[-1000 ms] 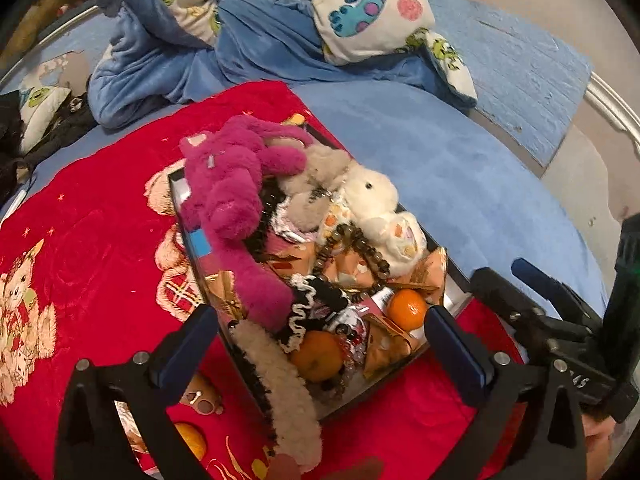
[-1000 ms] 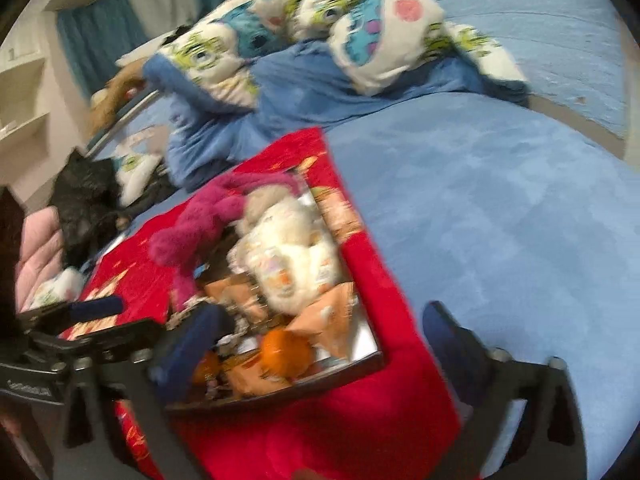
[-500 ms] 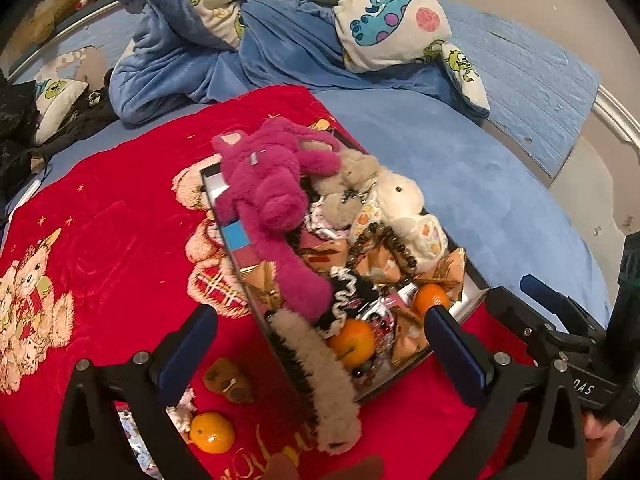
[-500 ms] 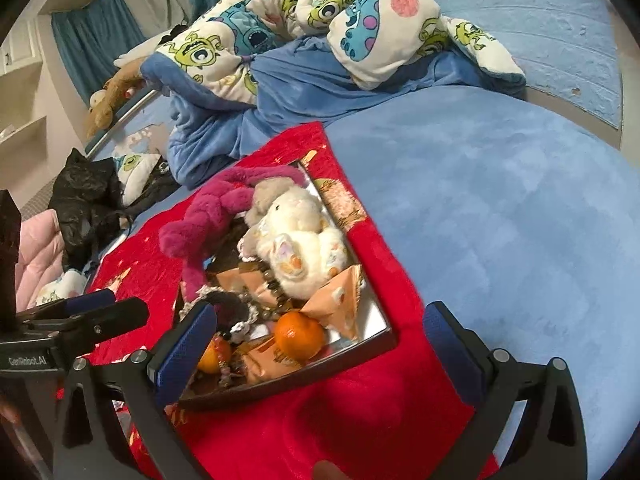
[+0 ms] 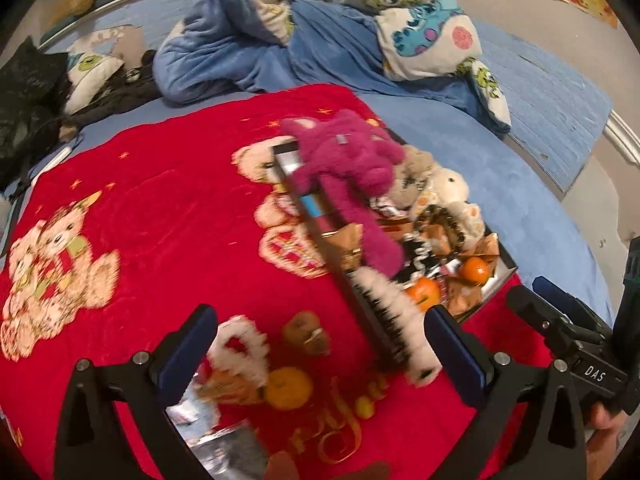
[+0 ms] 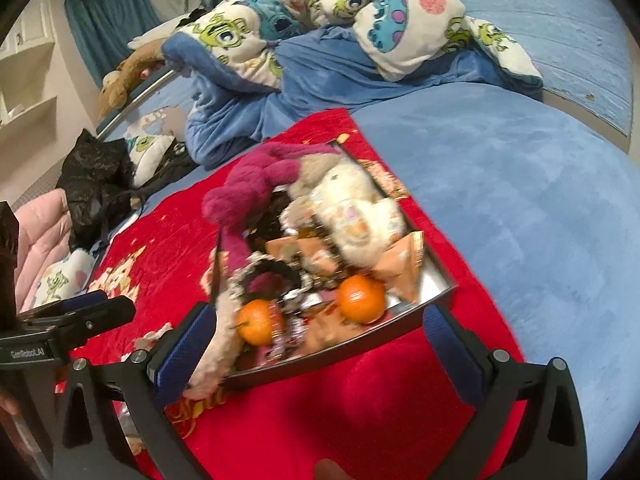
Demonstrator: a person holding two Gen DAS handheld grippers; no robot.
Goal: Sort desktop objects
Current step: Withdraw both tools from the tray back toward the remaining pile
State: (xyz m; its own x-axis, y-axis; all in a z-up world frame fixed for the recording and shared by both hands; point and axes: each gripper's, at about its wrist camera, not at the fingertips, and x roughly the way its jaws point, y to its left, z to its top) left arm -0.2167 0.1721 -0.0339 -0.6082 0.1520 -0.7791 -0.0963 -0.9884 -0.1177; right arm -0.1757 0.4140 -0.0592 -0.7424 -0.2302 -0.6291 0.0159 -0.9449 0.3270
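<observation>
Left of the tray (image 5: 502,280), a loose orange (image 5: 289,387) sits inside the left gripper's (image 5: 320,356) wide, empty jaws; close gently, centred.

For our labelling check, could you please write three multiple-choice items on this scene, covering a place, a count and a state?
1. Where does the magenta plush toy lie?
A. in the tray
B. on the floor
C. in a gripper

2. How many oranges show inside the tray, seen from the right wrist?
A. one
B. two
C. five

3. The left gripper is:
A. shut on a toy
B. shut on an orange
C. open

Answers: 1 A, it sprawls over the tray's contents. 2 B, one orange and another orange. 3 C, its fingers stand wide apart, holding nothing.
</observation>
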